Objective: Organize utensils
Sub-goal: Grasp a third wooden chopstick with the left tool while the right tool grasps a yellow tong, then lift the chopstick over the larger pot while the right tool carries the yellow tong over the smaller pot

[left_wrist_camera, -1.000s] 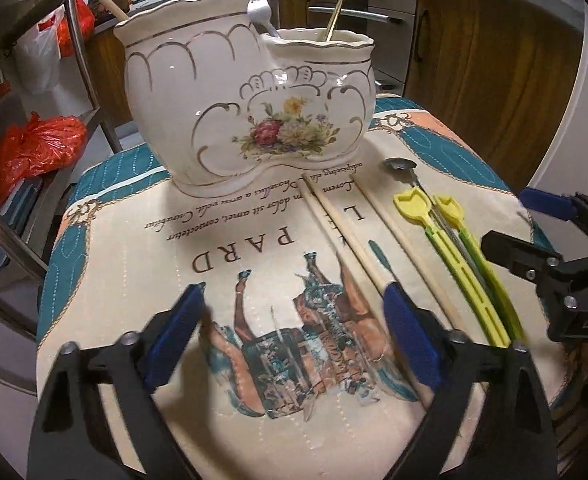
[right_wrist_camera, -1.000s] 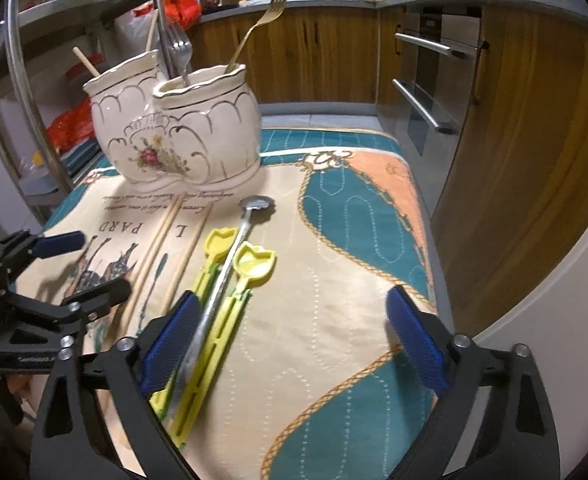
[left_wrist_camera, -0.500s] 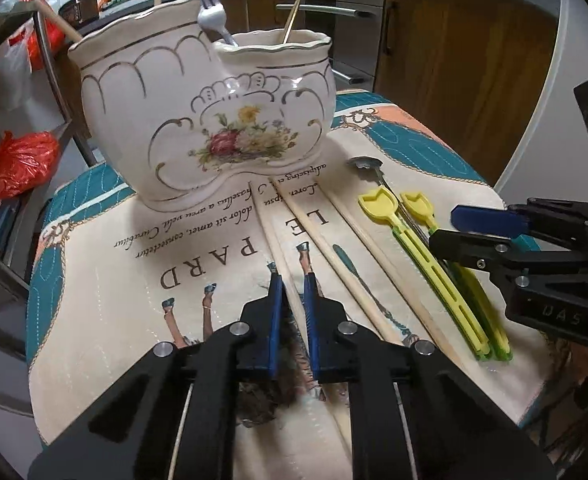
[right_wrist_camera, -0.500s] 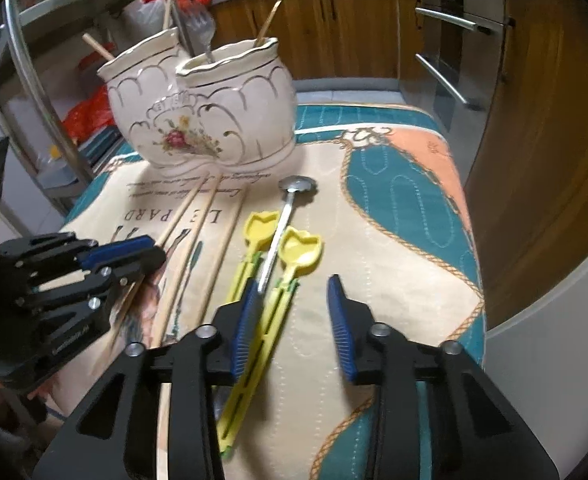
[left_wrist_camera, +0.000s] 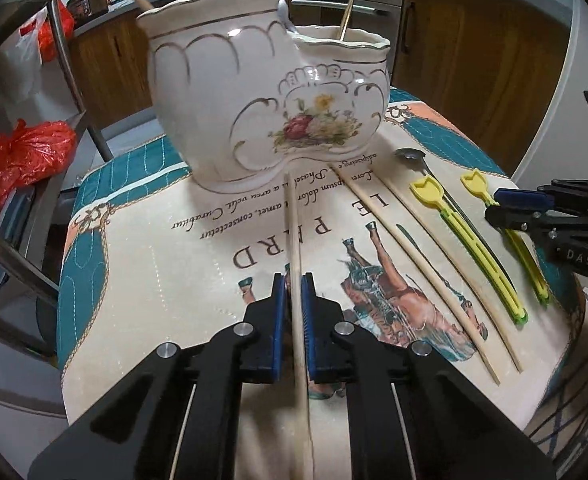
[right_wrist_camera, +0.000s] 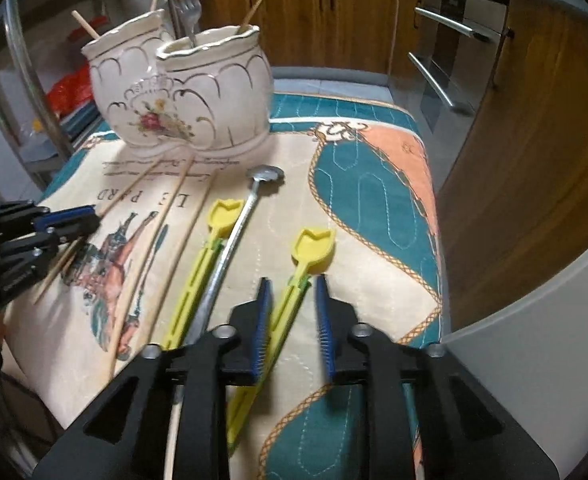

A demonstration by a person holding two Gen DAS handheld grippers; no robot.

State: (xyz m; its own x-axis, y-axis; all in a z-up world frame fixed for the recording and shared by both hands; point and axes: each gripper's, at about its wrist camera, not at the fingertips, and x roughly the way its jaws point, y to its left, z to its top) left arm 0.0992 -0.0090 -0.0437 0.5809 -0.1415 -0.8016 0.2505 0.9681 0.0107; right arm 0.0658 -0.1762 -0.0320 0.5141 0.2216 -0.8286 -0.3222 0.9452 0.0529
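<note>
My left gripper point(left_wrist_camera: 293, 304) is shut on a wooden chopstick point(left_wrist_camera: 294, 232) that points at the white two-pot ceramic holder point(left_wrist_camera: 262, 96); it also shows in the right wrist view point(right_wrist_camera: 74, 220). Two more chopsticks point(left_wrist_camera: 406, 248) lie on the mat. My right gripper point(right_wrist_camera: 292, 312) is partly closed around a yellow tulip-ended utensil point(right_wrist_camera: 306, 252), its jaws still apart. A second yellow utensil point(right_wrist_camera: 210, 248) and a metal spoon point(right_wrist_camera: 238, 232) lie beside it. The holder point(right_wrist_camera: 182, 96) has forks and a chopstick in it.
The printed mat point(left_wrist_camera: 166, 280) covers a small table. A metal rack point(left_wrist_camera: 66, 64) with red bags point(left_wrist_camera: 18, 156) stands left. Wooden cabinets point(right_wrist_camera: 534, 120) and an oven handle point(right_wrist_camera: 434, 80) are close on the right.
My left gripper has lifted the chopstick a little and moved towards the holder. My right gripper has closed further around the right-hand yellow utensil, which has shifted away from the spoon.
</note>
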